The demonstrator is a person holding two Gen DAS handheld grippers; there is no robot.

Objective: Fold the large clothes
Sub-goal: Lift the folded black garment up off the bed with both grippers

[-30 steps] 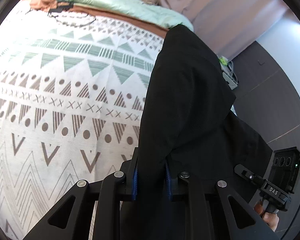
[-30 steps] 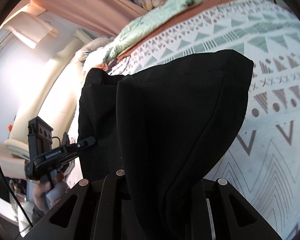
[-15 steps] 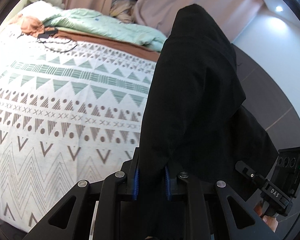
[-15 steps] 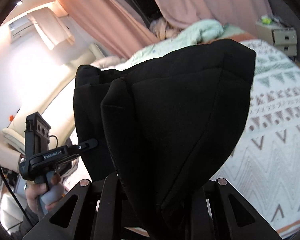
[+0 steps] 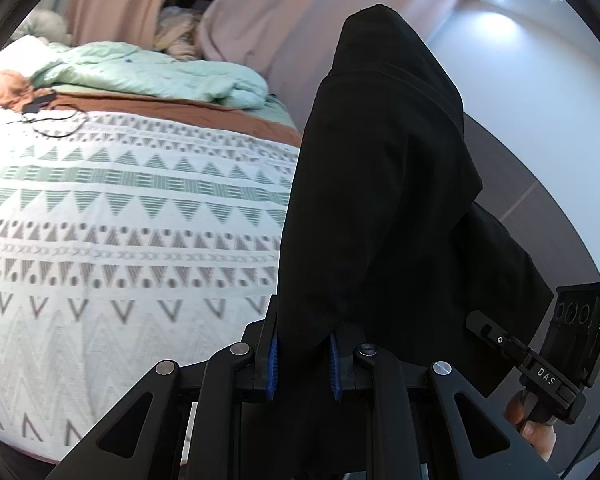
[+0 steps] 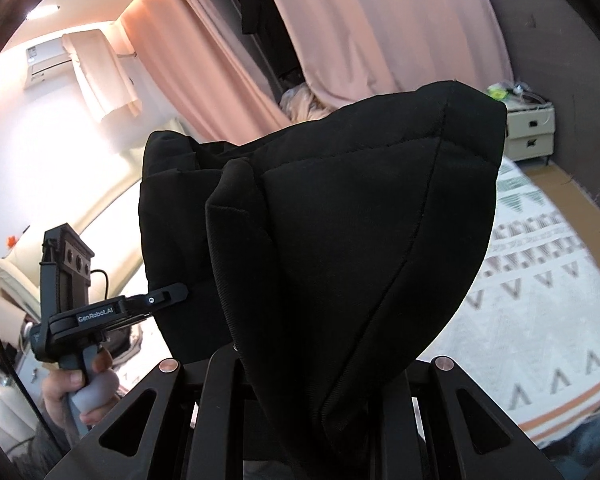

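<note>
Your left gripper has its blue fingers pinching a fold of the black jacket. The cloth sits right between the two fingers and goes up and away from them in a tall, dark shape.

Your right gripper is pressed into the same black jacket. The cloth covers its fingers, so you cannot see them, but the jacket comes straight out from between them, so it looks pinched there too.

The jacket is held up in the air between your two grippers, above the bed. It is thick and puffy, with stitched lines across it, and it bunches into soft folds. One part hangs down toward your right gripper, which shows at the side of the left view. Your left gripper touches the jacket's edge in the right view.

Behind the jacket, the bed has a white blanket with triangles on it, a light green quilt and pink curtains.
</note>
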